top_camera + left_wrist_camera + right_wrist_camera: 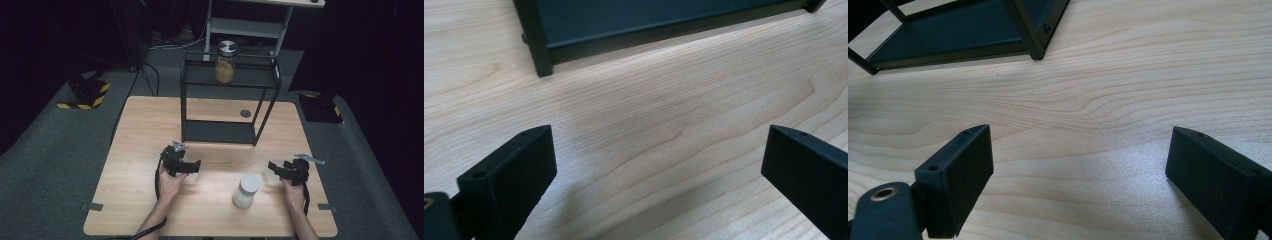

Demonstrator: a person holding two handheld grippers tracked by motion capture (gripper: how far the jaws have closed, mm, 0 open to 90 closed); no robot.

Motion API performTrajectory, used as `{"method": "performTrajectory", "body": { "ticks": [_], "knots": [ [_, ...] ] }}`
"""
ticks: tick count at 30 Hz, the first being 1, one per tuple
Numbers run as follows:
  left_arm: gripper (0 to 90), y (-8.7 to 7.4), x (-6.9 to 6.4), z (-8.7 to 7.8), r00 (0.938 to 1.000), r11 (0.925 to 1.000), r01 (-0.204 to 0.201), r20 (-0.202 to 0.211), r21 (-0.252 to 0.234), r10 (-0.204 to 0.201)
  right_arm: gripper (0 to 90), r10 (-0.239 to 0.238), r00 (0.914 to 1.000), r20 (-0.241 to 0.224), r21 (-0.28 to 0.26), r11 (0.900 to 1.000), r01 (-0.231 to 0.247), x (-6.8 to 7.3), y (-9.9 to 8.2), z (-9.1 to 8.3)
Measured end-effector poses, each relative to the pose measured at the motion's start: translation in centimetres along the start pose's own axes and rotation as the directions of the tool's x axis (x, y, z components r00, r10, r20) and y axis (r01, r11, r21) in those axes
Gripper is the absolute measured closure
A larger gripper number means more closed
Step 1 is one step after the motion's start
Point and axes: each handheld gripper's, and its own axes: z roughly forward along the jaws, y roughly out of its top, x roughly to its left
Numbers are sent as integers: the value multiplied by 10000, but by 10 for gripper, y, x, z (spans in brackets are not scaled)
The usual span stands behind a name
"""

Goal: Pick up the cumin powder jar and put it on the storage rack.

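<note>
A white jar point(246, 190) with a white lid stands on the wooden table point(150, 130), near the front, between my two hands. My left gripper point(194, 165) rests low over the table to the jar's left, and its jaws stand wide open point(659, 165) over bare wood. To the jar's right, my right gripper point(272, 166) is also open point(1080, 165) with nothing between the jaws. A black two-tier shelf rack point(227, 132) stands at the table's back middle. On its top tier sits a glass jar point(225, 62) with a metal lid and yellowish contents.
The rack's lower tier point(634, 20) point(948, 35) lies ahead of both grippers. A small round grommet point(245, 113) sits in the table behind the rack. A white desk frame point(247, 25) and cables lie on the floor beyond. Yellow-black striped blocks point(85, 95) flank the table.
</note>
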Motion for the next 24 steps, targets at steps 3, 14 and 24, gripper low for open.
{"method": "performTrajectory", "body": {
  "ticks": [3, 14, 24],
  "knots": [
    [12, -2, 0, 2, 9999, 9999, 124, 41, -67, -124, 104, -3, 10000, -15, -24, 10000, 3, 0, 0, 0],
    [12, -4, 4, 7, 9995, 9996, 279, -167, -18, -279, 104, -35, 10000, 1, -14, 10000, 35, 0, 0, 0],
    [13, -9, 11, 6, 9981, 9983, 551, -258, -175, -556, 104, -58, 10000, 54, -100, 9999, 58, 2, -2, -1]
  ]
}}
